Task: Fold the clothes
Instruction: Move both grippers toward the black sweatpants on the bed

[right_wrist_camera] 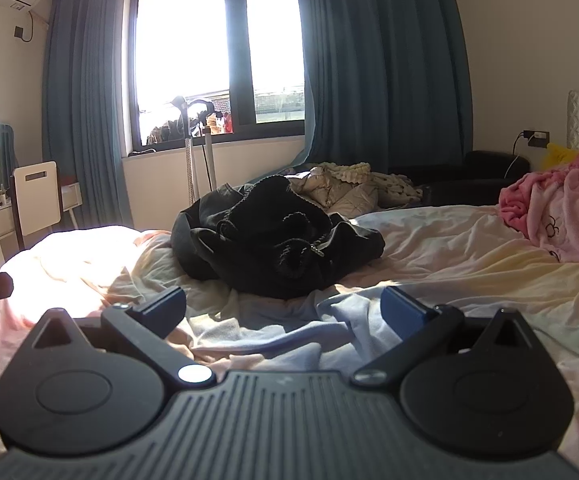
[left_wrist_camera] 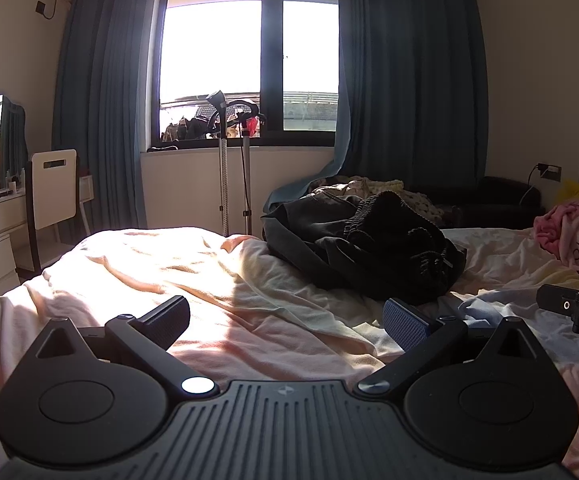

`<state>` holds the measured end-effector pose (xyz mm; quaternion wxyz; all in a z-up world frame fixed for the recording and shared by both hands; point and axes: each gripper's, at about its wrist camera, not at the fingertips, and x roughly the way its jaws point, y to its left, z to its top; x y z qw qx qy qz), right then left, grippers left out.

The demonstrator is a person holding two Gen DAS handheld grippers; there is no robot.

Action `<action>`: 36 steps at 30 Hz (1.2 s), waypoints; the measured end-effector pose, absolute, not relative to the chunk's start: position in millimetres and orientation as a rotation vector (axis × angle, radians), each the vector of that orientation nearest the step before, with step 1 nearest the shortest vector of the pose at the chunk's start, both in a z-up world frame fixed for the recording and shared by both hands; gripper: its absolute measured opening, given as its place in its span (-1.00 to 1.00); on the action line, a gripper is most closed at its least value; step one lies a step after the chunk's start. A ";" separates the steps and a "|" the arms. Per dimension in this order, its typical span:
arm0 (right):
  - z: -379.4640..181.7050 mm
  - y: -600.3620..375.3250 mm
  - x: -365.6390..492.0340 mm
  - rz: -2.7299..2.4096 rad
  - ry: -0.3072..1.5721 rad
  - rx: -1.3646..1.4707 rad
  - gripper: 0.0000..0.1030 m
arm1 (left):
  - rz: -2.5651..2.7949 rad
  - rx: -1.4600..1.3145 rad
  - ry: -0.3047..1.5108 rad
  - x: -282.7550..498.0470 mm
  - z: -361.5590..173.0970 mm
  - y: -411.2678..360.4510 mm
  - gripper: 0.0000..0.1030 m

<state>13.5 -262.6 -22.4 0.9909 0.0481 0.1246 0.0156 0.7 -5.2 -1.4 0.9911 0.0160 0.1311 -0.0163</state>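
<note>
Left hand-held gripper (left_wrist_camera: 285, 318): jaws spread, empty.
Right hand-held gripper (right_wrist_camera: 283, 308): jaws spread, empty.
Dark clothes (right_wrist_camera: 273, 236): one crumpled heap, ahead of both, unfolded.
Pink garment (right_wrist_camera: 561, 220): one, far right.
Risk: pinching the bed sheet (left_wrist_camera: 269, 312) with the garment, likely since it lay rumpled.
</note>
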 end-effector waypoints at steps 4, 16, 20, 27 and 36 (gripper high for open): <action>-28.9 -263.4 13.1 0.024 0.246 0.095 1.00 | -0.048 0.040 0.255 -0.4 -1.1 -8.3 1.00; -40.1 -247.3 29.7 -0.001 0.286 0.032 1.00 | -0.056 0.047 0.214 -6.3 0.6 -1.6 1.00; -21.9 -231.6 38.0 -0.029 0.291 0.013 1.00 | -0.060 0.045 0.154 -12.3 7.0 4.2 1.00; 32.3 -217.0 47.6 -0.082 0.209 0.023 1.00 | -0.125 0.133 0.136 -18.5 -3.4 0.7 1.00; 17.2 -251.7 58.2 -0.073 0.257 0.052 1.00 | -0.090 0.098 0.144 -17.0 -0.1 2.5 1.00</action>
